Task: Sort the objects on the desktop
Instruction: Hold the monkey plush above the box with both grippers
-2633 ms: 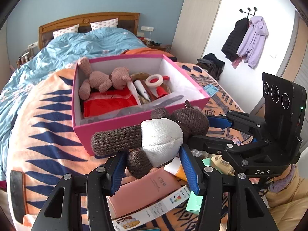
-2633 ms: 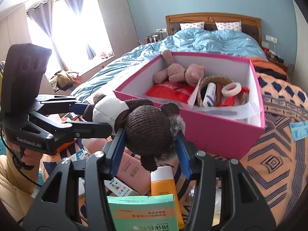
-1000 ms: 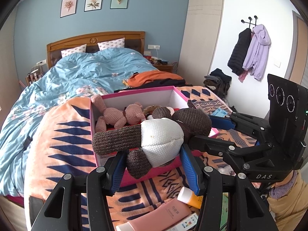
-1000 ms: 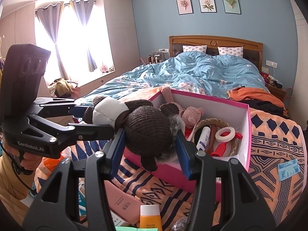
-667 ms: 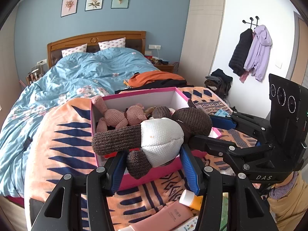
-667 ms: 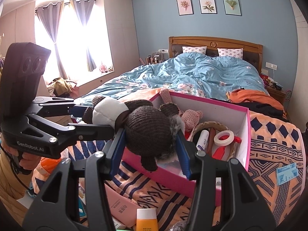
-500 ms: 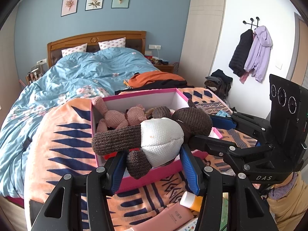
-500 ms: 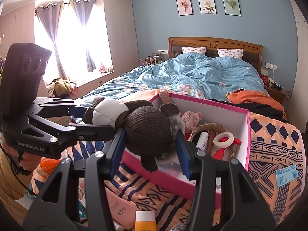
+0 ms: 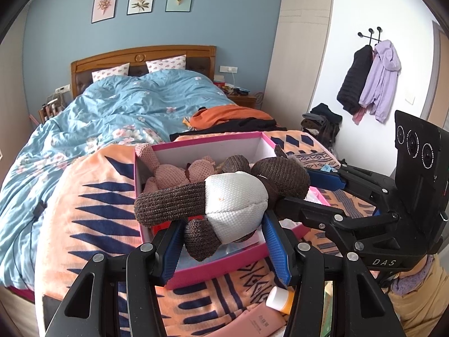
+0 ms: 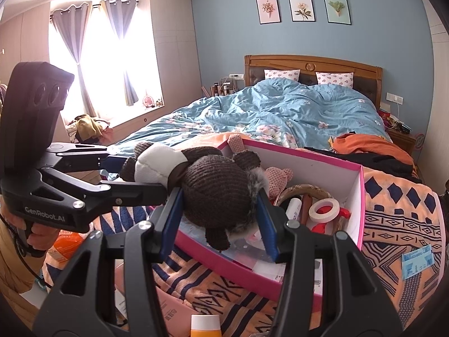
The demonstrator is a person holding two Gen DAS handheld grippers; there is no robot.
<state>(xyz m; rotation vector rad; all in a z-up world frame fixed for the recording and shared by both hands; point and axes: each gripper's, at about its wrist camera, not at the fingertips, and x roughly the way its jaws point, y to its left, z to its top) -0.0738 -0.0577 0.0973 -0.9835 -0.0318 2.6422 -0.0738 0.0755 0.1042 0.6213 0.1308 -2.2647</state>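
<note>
A brown knitted toy bear (image 9: 233, 199) with a white belly hangs above the pink box (image 9: 219, 269), held by both grippers. My left gripper (image 9: 224, 241) is shut on its white belly and a leg. My right gripper (image 10: 220, 219) is shut on its brown head (image 10: 221, 196). In the right wrist view the left gripper (image 10: 123, 171) comes in from the left onto the bear's body. The pink box (image 10: 362, 196) holds a pink knitted toy (image 10: 276, 178), a tape roll (image 10: 324, 210), a white tube (image 10: 293, 206) and red items.
The box stands on an orange and navy patterned blanket (image 9: 92, 196) at the foot of a bed with a blue duvet (image 9: 126, 106). Nearer me lie an orange-bodied bottle with a white cap (image 9: 279, 296), a pink tube (image 9: 261, 323) and an orange packet (image 10: 66, 244). A blue card (image 10: 418, 261) lies right of the box.
Over the last second the view has barely shifted. Compared with the earliest frames, both grippers have lifted the bear higher above the box and the clutter.
</note>
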